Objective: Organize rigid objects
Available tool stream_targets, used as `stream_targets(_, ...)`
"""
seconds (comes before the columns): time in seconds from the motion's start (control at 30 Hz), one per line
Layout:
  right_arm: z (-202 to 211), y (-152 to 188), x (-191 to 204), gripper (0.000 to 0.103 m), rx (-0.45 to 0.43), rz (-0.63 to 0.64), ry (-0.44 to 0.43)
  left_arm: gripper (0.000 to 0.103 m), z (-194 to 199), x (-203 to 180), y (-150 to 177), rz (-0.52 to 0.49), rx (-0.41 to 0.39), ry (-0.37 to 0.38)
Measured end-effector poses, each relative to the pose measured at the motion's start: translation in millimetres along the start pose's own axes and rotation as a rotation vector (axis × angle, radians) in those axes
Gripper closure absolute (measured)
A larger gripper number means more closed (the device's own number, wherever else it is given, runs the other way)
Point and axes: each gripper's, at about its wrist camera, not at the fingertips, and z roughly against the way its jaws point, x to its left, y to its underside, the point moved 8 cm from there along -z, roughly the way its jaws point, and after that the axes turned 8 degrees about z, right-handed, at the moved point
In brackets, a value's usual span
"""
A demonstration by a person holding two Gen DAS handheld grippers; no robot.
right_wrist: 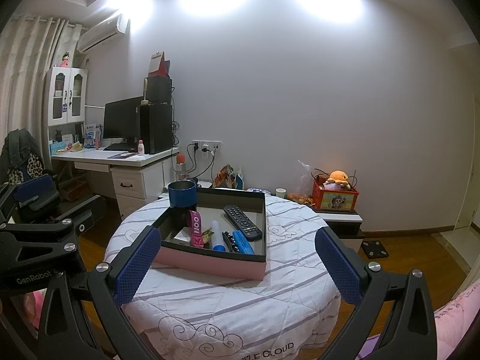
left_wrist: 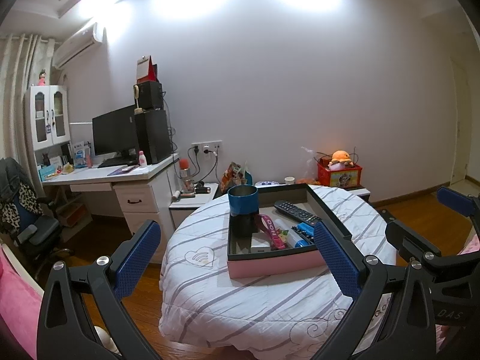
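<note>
Left hand-held gripper (left_wrist: 237,258) spread wide, nothing between the pads, hovering short of the pink box (left_wrist: 271,265) on the quilt-covered round table (left_wrist: 240,306); right hand-held gripper (right_wrist: 237,265) likewise spread and empty, also short of the box. Inside the box: blue cup (right_wrist: 181,194) upright in the far left corner, black remote (right_wrist: 243,222) lying with its long axis running from the far side toward the near right, white tube with blue cap (right_wrist: 218,235) and blue bar (right_wrist: 243,242) lengthwise near the front wall, pink strap (right_wrist: 196,228) draped beside the cup, dark beads (right_wrist: 229,240) between tube and bar. Straight ahead and slightly below from both grippers. Probably little to choose between the hands: remote and blue bar lean toward the right side, cup toward the left. Box contents already gathered, so likely near the end or awaiting rearrangement.
</note>
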Motion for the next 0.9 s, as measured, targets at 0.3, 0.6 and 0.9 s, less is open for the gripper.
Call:
stream_targets(0.3, 1.1, 3.2, -2.9, 0.000, 0.008, -0.001, 0.006, 0.000, -4.6, -7.9, -1.6, -0.004, 0.010, 0.010)
stream_targets(0.6, 0.2, 4.1, -3.2, 0.000, 0.010, -0.007, -0.001, 0.000, -4.5, -10.0, -1.4, -0.009, 0.012, 0.005)
stream_targets(0.9, -0.3, 6.0, -3.0, 0.000, 0.014, -0.007, -0.004, 0.000, -5.4, -8.8, -1.5, -0.013, 0.017, 0.003)
